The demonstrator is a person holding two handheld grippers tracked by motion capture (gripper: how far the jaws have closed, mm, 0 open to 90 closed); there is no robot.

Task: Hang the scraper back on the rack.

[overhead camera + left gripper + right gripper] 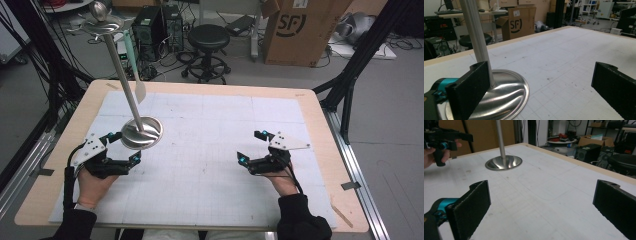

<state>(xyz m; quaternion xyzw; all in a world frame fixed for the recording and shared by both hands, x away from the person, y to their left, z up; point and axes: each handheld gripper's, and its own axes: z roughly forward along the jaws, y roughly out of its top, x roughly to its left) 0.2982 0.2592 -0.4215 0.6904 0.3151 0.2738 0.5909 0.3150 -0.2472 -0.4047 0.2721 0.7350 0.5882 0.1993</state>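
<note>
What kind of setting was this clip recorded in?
Most likely a lab or workshop: a gridded work table bearing a metal stand, with computer towers, loose cables, a stool and a cardboard box on the floor behind.

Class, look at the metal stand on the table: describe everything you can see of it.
The metal stand looks like polished steel: a round, dished base on the white gridded mat, left of centre, with a slim upright pole rising to a small top dish holding a rounded metal piece. The open left tool sits right beside the base; contact cannot be told.
</note>
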